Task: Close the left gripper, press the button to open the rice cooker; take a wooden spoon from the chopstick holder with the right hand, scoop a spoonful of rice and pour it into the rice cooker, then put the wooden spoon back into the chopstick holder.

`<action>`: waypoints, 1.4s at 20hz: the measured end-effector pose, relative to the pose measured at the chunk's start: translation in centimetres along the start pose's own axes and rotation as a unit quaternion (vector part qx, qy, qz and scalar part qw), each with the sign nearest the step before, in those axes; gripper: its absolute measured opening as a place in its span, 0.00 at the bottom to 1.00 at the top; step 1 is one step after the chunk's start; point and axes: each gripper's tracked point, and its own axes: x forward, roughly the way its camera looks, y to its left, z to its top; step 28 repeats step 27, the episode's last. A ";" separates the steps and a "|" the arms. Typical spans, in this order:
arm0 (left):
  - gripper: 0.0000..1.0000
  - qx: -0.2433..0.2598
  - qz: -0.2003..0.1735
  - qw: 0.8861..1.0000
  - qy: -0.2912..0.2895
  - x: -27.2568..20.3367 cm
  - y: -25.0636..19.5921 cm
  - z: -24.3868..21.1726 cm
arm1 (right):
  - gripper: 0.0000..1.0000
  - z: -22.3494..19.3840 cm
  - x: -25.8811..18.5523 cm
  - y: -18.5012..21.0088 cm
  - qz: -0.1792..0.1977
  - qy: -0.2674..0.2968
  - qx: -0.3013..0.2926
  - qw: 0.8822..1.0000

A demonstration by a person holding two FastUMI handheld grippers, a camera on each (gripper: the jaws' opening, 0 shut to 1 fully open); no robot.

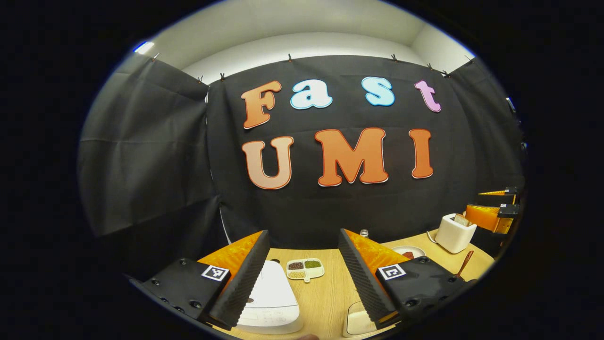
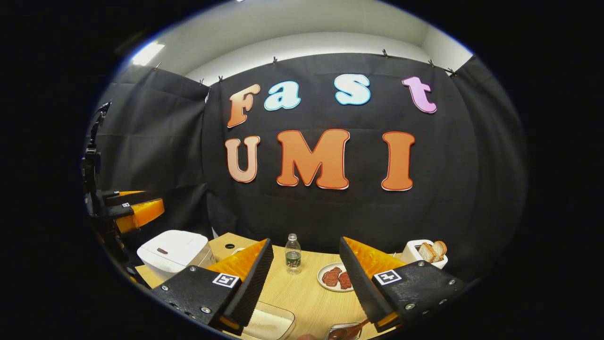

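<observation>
The rice cooker (image 1: 270,302) is the largest of the task's things: a white, smooth-shelled appliance standing on the wooden desk (image 1: 325,293), lid down, just below and ahead of the left tool (image 1: 302,276). It looks heavy and stable enough to stay put under a press, though the glossy lid could let a tip slide, so the push should probably land squarely on the release button; a small dark mark shows on the lid (image 2: 162,250) in the right gripper view, but whether that is the button cannot be told. The left tool's fingers stand well apart, so they are not yet brought together for the press.

The clear rectangular container (image 2: 269,325) near the desk's front edge seems to hold something pale, perhaps the rice.

The wooden spoon (image 1: 463,264) stands tilted at the right side of the desk, near the white toaster (image 1: 454,232); its holder is hidden behind the tool's finger. It should be light, stiff and slim, best pinched on the upper handle. The right tool (image 2: 306,278) is also spread wide, holding nothing.
</observation>
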 end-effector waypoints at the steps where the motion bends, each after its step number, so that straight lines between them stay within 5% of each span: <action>1: 0.97 0.000 -0.002 1.000 -0.004 -0.1 -0.2 0.2 | 0.88 0.4 -0.1 0.1 0.000 -0.007 -0.003 1.000; 28: 0.97 -0.011 -0.013 1.000 -0.005 0.2 -1.2 0.2 | 0.89 1.0 0.0 0.6 0.002 -0.016 -0.024 1.000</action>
